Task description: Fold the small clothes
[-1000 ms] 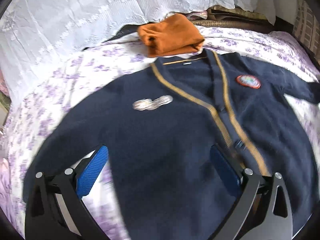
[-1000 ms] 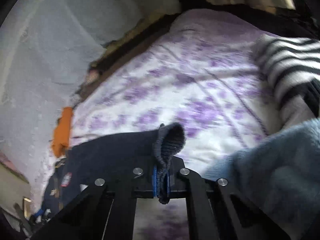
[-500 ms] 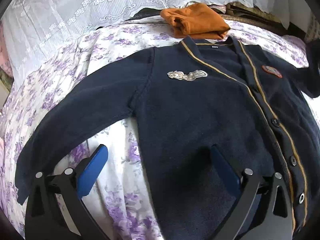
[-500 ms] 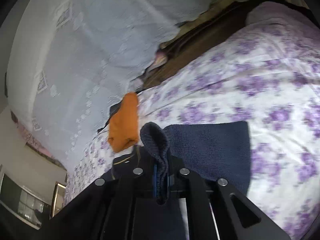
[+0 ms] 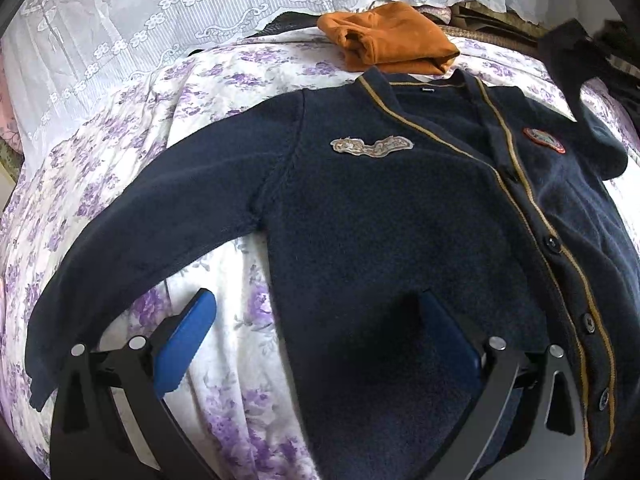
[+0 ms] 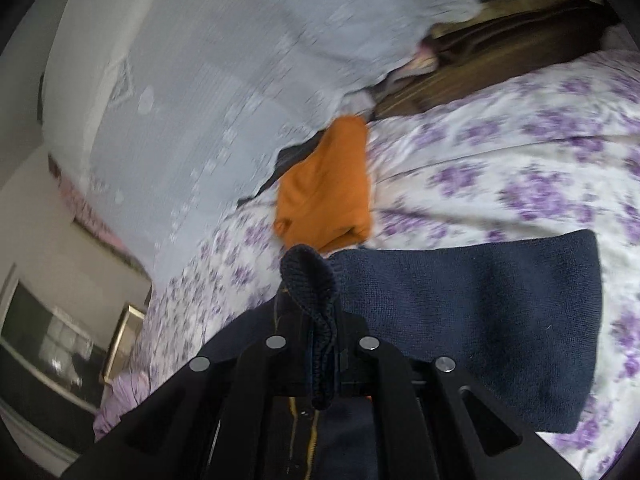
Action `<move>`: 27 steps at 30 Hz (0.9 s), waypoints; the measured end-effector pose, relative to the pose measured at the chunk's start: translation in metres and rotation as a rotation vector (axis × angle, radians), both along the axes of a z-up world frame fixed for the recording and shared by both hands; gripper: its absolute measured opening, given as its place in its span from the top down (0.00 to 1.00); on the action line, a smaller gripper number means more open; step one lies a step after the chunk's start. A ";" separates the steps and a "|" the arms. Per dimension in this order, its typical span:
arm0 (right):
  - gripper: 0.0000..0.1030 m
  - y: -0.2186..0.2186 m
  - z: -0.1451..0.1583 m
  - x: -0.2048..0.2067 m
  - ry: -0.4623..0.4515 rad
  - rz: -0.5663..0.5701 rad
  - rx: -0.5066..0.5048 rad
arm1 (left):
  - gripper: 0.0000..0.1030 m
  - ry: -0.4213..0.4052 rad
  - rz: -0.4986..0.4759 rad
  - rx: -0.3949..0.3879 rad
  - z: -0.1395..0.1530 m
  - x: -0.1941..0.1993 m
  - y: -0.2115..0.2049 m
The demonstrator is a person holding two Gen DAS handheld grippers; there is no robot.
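In the left wrist view, the navy cardigan is seen spread front-up on the floral bedsheet, with the folded orange garment lying just beyond its collar. The left gripper is held wide open above the lower hem region, one blue pad over bare sheet, the other over the cardigan body; nothing is gripped. Compared with a second ago, the blur is gone and the view has shifted so that the left sleeve is fully shown, stretched out and flat. At the upper right edge, a dark sleeve end is now seen lifted off the bed.

In the right wrist view, the right gripper is closed on the ribbed cuff, which is pinched upright between the jaws. The right sleeve has been swung from the outer bed edge towards the orange garment and the cardigan's chest. It is judged that the first sleeve fold is under way, and the left sleeve is not yet folded
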State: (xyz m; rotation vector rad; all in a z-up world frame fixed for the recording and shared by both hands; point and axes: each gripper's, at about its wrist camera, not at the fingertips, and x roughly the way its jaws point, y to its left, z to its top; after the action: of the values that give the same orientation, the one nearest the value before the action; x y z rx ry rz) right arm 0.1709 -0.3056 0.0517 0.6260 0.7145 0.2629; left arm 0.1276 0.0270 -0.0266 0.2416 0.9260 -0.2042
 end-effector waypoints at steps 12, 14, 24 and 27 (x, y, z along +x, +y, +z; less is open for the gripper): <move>0.93 0.045 -0.012 0.016 0.024 0.126 0.004 | 0.04 0.040 0.010 -0.070 0.009 0.014 0.001; 0.93 0.047 -0.011 0.016 0.022 0.134 0.011 | 0.04 0.086 0.009 -0.184 0.025 0.034 -0.001; 0.92 0.089 -0.026 0.036 0.040 0.224 -0.003 | 0.04 0.121 0.042 -0.025 0.015 0.130 -0.071; 0.90 0.100 -0.044 0.042 0.058 0.234 0.025 | 0.04 0.111 0.056 0.015 0.003 0.130 -0.073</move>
State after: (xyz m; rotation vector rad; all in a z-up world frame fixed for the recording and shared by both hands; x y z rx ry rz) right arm 0.2132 -0.2054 0.0078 0.5755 0.8428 0.4721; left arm 0.2580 -0.0459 -0.0234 0.2197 1.0434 -0.1597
